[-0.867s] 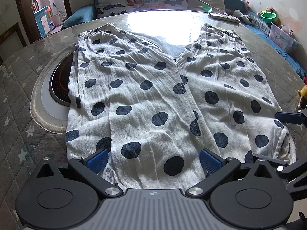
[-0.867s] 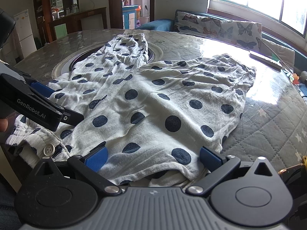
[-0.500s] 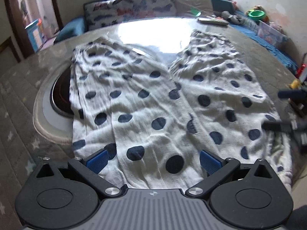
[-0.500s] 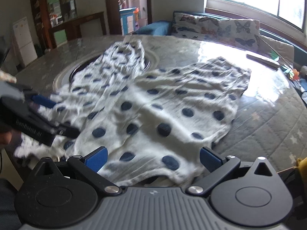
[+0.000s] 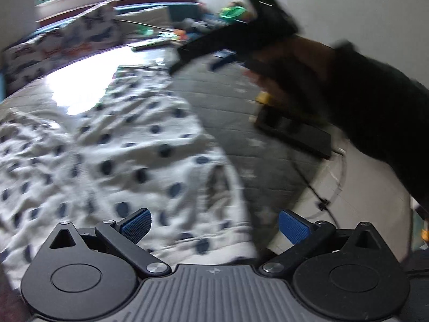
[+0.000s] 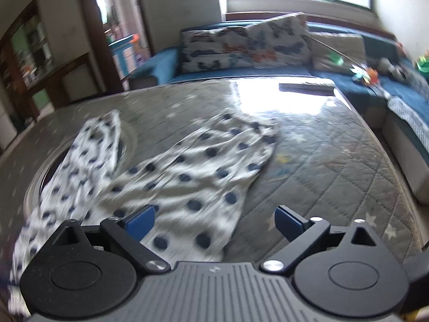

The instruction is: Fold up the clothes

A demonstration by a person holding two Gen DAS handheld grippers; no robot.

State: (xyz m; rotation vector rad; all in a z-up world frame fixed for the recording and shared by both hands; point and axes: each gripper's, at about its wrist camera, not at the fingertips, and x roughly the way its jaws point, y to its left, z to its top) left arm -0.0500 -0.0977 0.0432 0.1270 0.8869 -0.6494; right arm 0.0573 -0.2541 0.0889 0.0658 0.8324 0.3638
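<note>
White trousers with dark polka dots point(image 5: 112, 155) lie spread flat on the quilted grey table; they also show in the right wrist view point(image 6: 193, 166). My left gripper point(image 5: 213, 226) is open and empty, hovering over the trousers' near right edge. My right gripper point(image 6: 214, 221) is open and empty, above the near hem of one leg. In the left wrist view the right gripper's body and the hand holding it pass high at the upper right. Both views are motion-blurred.
The round table point(image 6: 335, 166) has an inset hob ring point(image 6: 40, 182) at the left under one leg. A black flat device point(image 5: 292, 131) lies near the table's right edge. A remote point(image 6: 305, 87) lies at the far side. A sofa with butterfly cushions point(image 6: 241, 48) stands behind.
Both grippers have lifted and swung right, away from the waistband end. The right gripper now passes high across the left wrist view. The trousers look more rumpled than before.
</note>
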